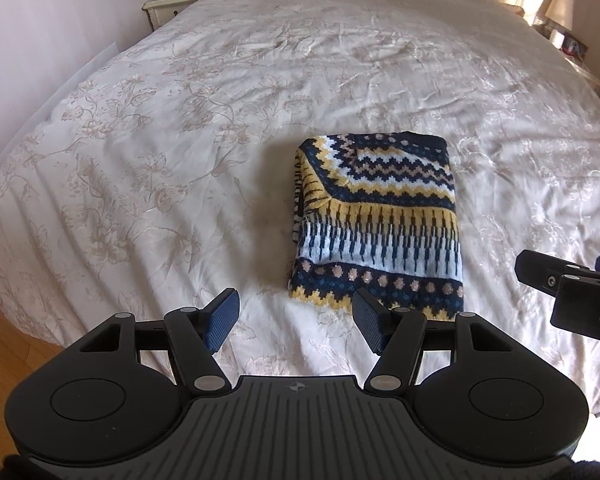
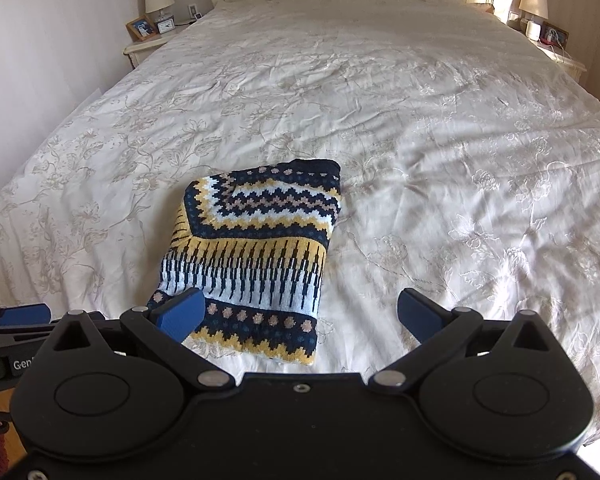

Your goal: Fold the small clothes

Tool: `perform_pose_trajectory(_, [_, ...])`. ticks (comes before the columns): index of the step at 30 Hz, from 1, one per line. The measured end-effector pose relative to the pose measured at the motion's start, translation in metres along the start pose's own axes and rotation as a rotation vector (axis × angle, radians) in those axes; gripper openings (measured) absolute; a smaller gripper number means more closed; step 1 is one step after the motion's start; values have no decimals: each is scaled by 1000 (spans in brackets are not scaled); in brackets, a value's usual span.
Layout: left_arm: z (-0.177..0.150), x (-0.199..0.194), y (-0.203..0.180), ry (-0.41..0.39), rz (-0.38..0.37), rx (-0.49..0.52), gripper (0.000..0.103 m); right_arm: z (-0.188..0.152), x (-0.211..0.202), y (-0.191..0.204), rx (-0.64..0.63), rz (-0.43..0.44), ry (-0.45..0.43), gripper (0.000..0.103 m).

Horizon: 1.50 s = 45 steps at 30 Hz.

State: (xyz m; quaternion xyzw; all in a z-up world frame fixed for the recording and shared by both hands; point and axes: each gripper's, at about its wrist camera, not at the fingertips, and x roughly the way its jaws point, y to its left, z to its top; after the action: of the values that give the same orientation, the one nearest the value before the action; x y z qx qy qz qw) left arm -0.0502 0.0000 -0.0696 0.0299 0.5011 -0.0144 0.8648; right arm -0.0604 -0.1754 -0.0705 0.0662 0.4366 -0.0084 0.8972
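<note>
Sweater [image 1: 376, 220] lies folded on the bed [image 1: 180, 160], both claws, left claw [image 1: 296, 320] and right claw [image 2: 300, 316], gaping empty.

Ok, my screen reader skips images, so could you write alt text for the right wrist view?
A folded knitted sweater patterned in navy, yellow and white lies on a cream floral bedspread. The right tongs hover open and empty over its near edge, and the left tongs show at the left edge.

Left tongs [image 1: 296, 320] tilt steeply downward, blue pads apart, holding nothing; right tongs [image 2: 300, 314] at their 3 o'clock, spread wider, likewise empty.
</note>
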Motion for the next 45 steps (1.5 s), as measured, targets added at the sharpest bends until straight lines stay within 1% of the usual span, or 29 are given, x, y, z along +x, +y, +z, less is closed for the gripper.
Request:
perform_pose_trajectory(14, [-2,1,-2,11,4,5,61,-1,1,-1,4,10,2,102])
perform_pose_trajectory(45, [-2,4,-14,30,-17,35,61,-4,1,-3,20,8,4,102])
